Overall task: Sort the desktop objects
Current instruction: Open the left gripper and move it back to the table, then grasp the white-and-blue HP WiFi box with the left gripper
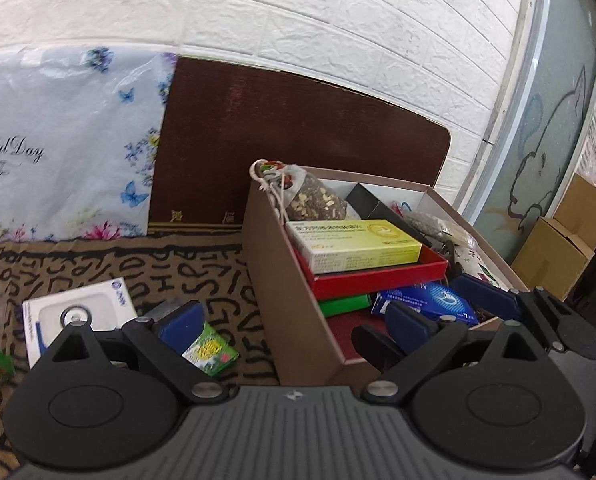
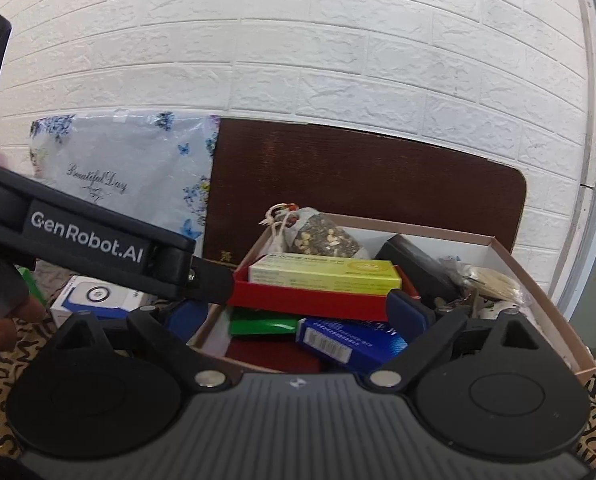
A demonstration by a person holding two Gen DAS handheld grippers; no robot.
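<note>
Only leftward: small green box (image 1: 212, 350)

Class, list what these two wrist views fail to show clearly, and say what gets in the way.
- Green box, right wrist view: mostly hidden under the red tray.
- Yellow box print, left wrist view: too small to read.
- Small green packet, left wrist view: partly behind the left gripper finger.
- Floral bag: cut off by the left edge.

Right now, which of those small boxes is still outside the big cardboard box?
The white box and the little green one lie on the patterned cloth; the others are inside.
</note>
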